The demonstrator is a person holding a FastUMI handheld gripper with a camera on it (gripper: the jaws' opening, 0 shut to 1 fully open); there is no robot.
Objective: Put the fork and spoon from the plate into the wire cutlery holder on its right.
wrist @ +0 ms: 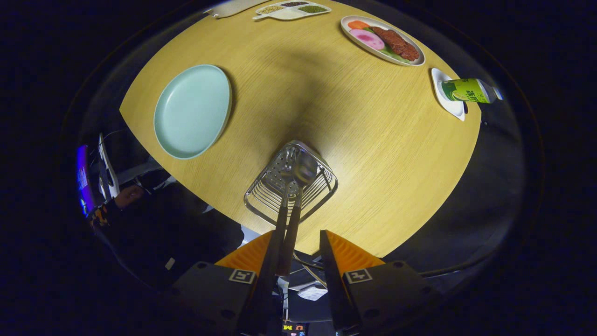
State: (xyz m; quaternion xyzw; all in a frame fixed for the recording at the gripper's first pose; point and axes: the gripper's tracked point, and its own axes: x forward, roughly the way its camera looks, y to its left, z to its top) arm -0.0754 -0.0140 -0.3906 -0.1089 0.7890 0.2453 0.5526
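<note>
— Where are the fork and spoon?

— Both stand in the wire holder (290, 183), which sits on the desk (364, 140) just ahead of the gripper (298, 254). The spoon (298, 186) has its bowl down inside the basket, and its dark handle leans back out toward the gripper. The fork (281, 205) lies close alongside it on the left; its head is lost among the wires, so I cannot make out the tines.

— And the jaws?

— Spread apart. The two orange fingers (347, 254) have a clear gap between them. The handles run past the inner face of the left finger; whether they touch it I cannot tell. The right finger stands free of them, so nothing is pinched.

— What about the plate?

— The pale green plate (192, 111) lies on the desk to the left of the holder and beyond it, well apart, with nothing on it.

— Anything else holding something?

— Far across the desk, an oval white dish (382, 39) carries meat, a pink slice, something orange and greens. A divided tray (291, 9) at the far edge has small portions in its sections. To the right, a green-labelled bottle (468, 90) lies on its side across a small white dish (448, 100).
</note>
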